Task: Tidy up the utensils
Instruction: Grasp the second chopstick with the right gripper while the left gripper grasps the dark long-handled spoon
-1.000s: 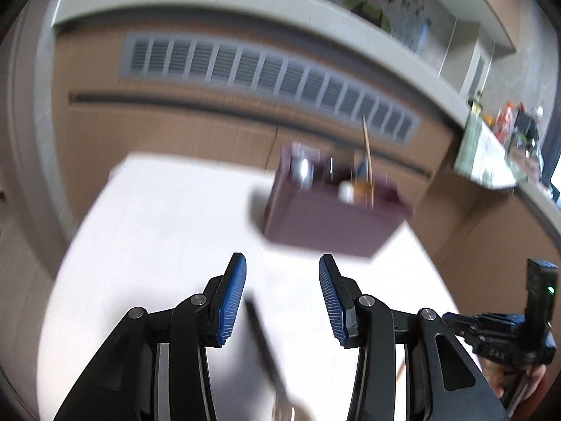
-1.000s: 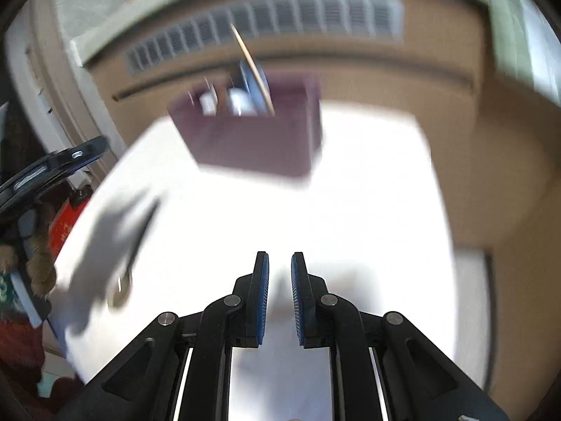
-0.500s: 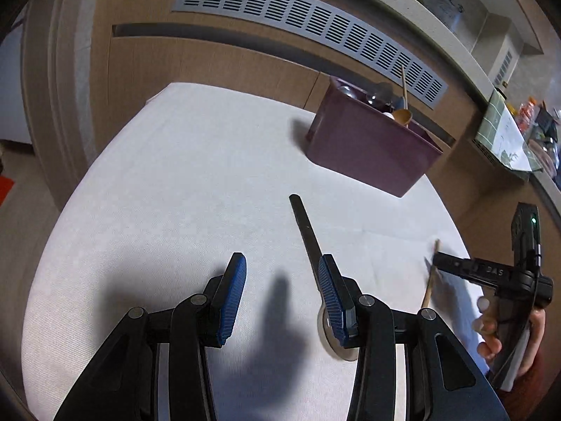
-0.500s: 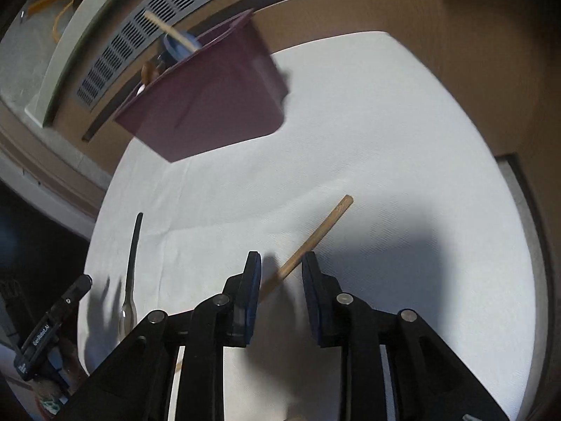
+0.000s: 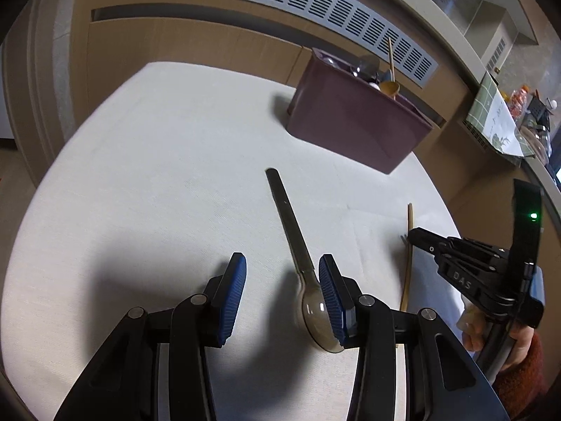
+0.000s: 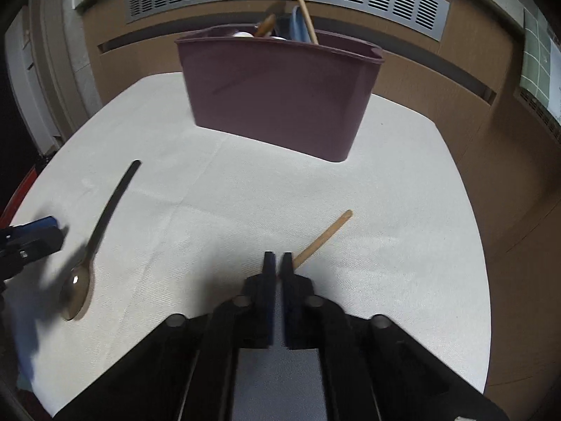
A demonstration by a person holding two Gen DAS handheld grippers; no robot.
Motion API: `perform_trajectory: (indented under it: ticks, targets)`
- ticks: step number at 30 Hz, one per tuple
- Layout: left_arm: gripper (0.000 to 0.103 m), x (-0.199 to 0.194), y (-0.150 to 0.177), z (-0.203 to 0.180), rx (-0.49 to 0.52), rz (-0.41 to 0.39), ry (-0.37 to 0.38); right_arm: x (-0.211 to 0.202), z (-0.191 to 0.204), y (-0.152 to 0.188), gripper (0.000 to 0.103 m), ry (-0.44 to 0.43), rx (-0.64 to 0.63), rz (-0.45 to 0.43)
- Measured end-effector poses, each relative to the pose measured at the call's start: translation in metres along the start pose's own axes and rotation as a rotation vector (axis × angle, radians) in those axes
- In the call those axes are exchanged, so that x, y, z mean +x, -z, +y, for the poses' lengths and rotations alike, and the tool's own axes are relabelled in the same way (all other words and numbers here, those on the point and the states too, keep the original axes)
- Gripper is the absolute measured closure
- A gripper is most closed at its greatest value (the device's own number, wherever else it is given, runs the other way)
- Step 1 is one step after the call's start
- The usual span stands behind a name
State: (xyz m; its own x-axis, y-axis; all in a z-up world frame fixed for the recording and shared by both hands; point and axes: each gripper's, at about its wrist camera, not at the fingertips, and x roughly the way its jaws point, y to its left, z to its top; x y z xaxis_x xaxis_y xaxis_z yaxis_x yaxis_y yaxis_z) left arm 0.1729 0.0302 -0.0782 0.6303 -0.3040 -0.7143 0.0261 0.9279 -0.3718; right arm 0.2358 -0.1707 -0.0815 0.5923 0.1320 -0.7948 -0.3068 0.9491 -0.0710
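Observation:
A metal spoon with a dark handle [image 5: 294, 242] lies on the white tablecloth; its bowl sits by the right finger of my open left gripper [image 5: 282, 282]. The spoon also shows in the right wrist view [image 6: 94, 242]. A wooden stick [image 6: 324, 236] lies on the cloth; its near end passes under the right finger of my right gripper [image 6: 277, 263], whose jaws are nearly closed. I cannot tell if they pinch it. It also shows in the left wrist view [image 5: 407, 256]. The maroon bin [image 6: 280, 94] holds several utensils.
The round table [image 5: 140, 161] carries the maroon bin [image 5: 354, 128] at its far side. A brown cabinet wall with a grey vent grille [image 5: 294, 10] runs behind. The right gripper [image 5: 473, 263] shows at the right of the left wrist view.
Both grippers have come down toward the table. The left now has the spoon's bowl by its right finger. The right gripper's jaws have narrowed over the wooden stick's near end.

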Motion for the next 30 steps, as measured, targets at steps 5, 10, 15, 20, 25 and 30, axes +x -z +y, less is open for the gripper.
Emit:
perform_trajectory:
  ticks: [5, 10, 15, 20, 25, 30]
  targets:
    - [0.059, 0.017, -0.003, -0.008, 0.013, 0.062, 0.021, -0.010, -0.007, 0.014, 0.103, 0.015, -0.007, -0.016]
    - [0.059, 0.032, -0.012, -0.022, 0.063, 0.069, -0.010, -0.014, -0.029, 0.032, 0.103, -0.026, 0.058, 0.009]
    - [0.059, 0.048, -0.019, -0.043, 0.137, 0.078, -0.041, -0.017, -0.040, 0.037, 0.097, -0.089, 0.105, 0.023]
    - [0.059, 0.053, -0.016, -0.054, 0.203, 0.075, -0.076, -0.011, -0.042, 0.033, 0.096, -0.124, 0.148, 0.030]
    - [0.059, 0.046, -0.010, -0.048, 0.224, 0.064, -0.113, -0.005, -0.050, 0.027, 0.093, -0.178, 0.243, 0.038]
    - [0.059, 0.033, -0.003, -0.028, 0.190, 0.047, -0.136, 0.010, -0.058, 0.013, 0.089, -0.225, 0.384, 0.059]
